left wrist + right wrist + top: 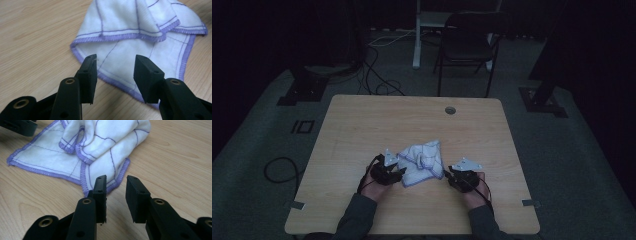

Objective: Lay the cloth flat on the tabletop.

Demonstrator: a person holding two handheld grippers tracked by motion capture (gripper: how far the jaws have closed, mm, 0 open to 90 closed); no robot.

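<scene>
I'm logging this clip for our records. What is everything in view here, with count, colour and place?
cloth: one, white with purple edging and lines, crumpled on the table's near middle, between the tongs
table: one, light wood, centre, with a round hole near its far edge
chair: one, dark, behind the table
cables: several, dark, on the grey floor
left tongs: one, black, open, at the cloth's hem
right tongs: one, black, open, at the cloth's corner

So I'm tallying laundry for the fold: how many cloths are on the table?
1. A single white cloth with purple stitched edging lies crumpled near the table's front edge, between the two hand-held grippers. Its folds could hide a second layer, but no other cloth shows.
</scene>
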